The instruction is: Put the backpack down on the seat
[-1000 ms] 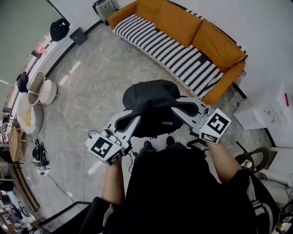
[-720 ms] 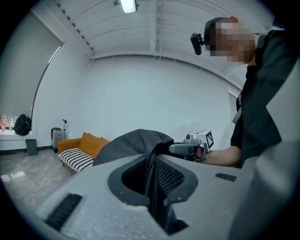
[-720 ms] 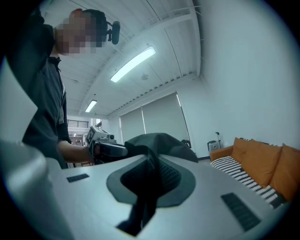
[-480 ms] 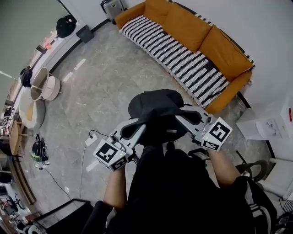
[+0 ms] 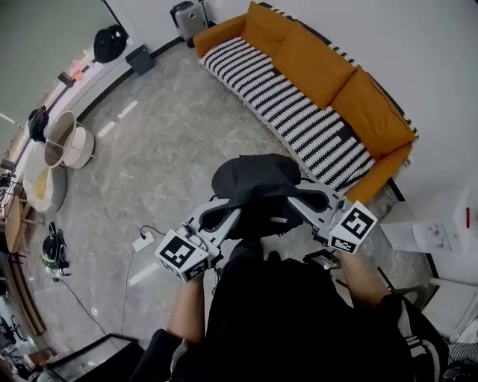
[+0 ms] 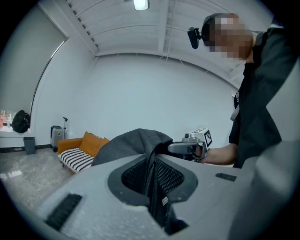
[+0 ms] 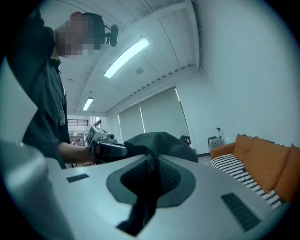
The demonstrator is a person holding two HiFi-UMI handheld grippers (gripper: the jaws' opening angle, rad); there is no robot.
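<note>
Left gripper (image 6: 153,183): jaws nearly together, clamped on a black webbing strap (image 6: 151,197) that runs up between the mesh pads into the backpack (image 6: 132,142). No gap shows either side of the strap.

Right gripper (image 7: 148,183): jaws likewise almost closed, pinching a dark strap (image 7: 143,206) of the same backpack; the strap's loose end hangs below the jaws towards 6 o'clock.

Head view: the two grippers converge on the backpack (image 5: 254,183) from below, the left gripper (image 5: 226,214) at its 7 o'clock and the right gripper (image 5: 296,200) at its 4 o'clock. The backpack is dark grey to black and slumped. It hangs between the grippers in front of the person, near frame centre and over the grey marbled floor (image 5: 164,149). It is not on the seat.

The orange sofa (image 5: 328,74) lies at 1 o'clock from the backpack, with a black-and-white striped cover (image 5: 299,119) along its seat. Bare floor shows between the backpack and the sofa's front edge.

A white power strip (image 5: 142,241) with its cable lies on the floor at 8 o'clock from the backpack. A small suitcase (image 5: 187,13) stands off the sofa's far end, at 11 o'clock. Round tubs (image 5: 63,143) sit at the left edge, at 9 o'clock.
</note>
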